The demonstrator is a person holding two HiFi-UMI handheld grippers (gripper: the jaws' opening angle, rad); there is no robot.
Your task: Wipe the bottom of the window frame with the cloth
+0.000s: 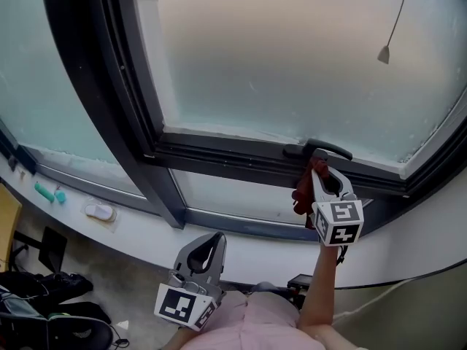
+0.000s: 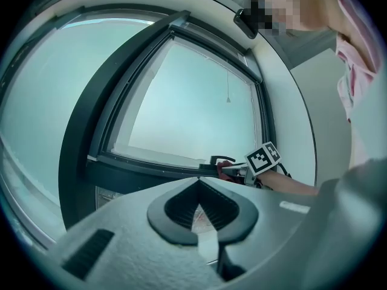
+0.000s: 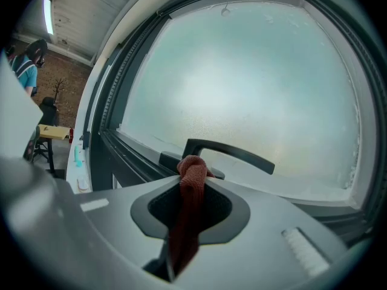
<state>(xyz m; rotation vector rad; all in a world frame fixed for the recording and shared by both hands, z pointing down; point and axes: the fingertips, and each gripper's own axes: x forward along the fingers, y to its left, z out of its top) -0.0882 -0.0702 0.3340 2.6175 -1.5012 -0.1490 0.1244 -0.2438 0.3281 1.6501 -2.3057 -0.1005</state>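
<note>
Now the right gripper (image 1: 319,163) pinches the red cloth (image 1: 300,195) against the bottom frame (image 1: 233,156) beside the window handle (image 1: 325,149), the left gripper (image 1: 216,239) is closed and empty, and wiping looks barely begun.

My left gripper (image 1: 216,239) and right gripper (image 1: 319,160) are both moulded in matte light grey. Their rounded jaws frame a heart-shaped window lined with black ribbed pads (image 2: 181,209). Each carries a white cube printed with square black markers: the left cube (image 1: 186,306) and the right cube (image 1: 339,223). A small white label (image 2: 295,207) sits on the grey shell, and so does a patch of fine ridges (image 3: 305,252). A thin black cable (image 2: 284,171) loops just behind the right cube. I wear a pale pink top (image 1: 248,323) with a loose sleeve (image 2: 357,65).
</note>
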